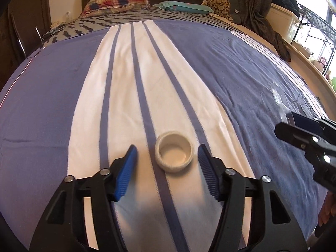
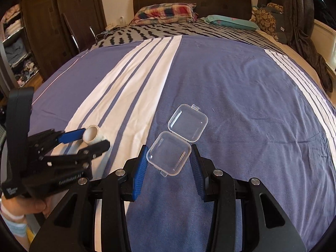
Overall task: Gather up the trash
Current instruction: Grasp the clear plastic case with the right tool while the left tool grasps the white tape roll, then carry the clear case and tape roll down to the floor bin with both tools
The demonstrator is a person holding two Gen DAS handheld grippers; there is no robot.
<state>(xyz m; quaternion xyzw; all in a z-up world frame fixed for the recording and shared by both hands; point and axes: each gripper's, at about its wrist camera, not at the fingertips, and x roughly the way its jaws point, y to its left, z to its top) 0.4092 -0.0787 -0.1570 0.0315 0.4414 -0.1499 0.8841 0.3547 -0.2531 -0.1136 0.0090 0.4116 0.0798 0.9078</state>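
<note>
On the striped bedspread [image 1: 52, 105]: both grippers staged for pickup.
Left gripper [image 1: 167, 153], jaws spread, straddles the white tape roll [image 1: 174, 154]; right gripper [image 2: 168, 154], jaws spread, brackets the open clear plastic case [image 2: 176, 140], presumably so closing grips each.

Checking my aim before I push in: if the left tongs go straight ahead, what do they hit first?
Most likely the white tape roll, lying between the open left tongs on the bedspread. Depth is unclear.

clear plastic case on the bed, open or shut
Open: the clear plastic case lies with its two halves spread flat, hinged, and looks empty.
</note>
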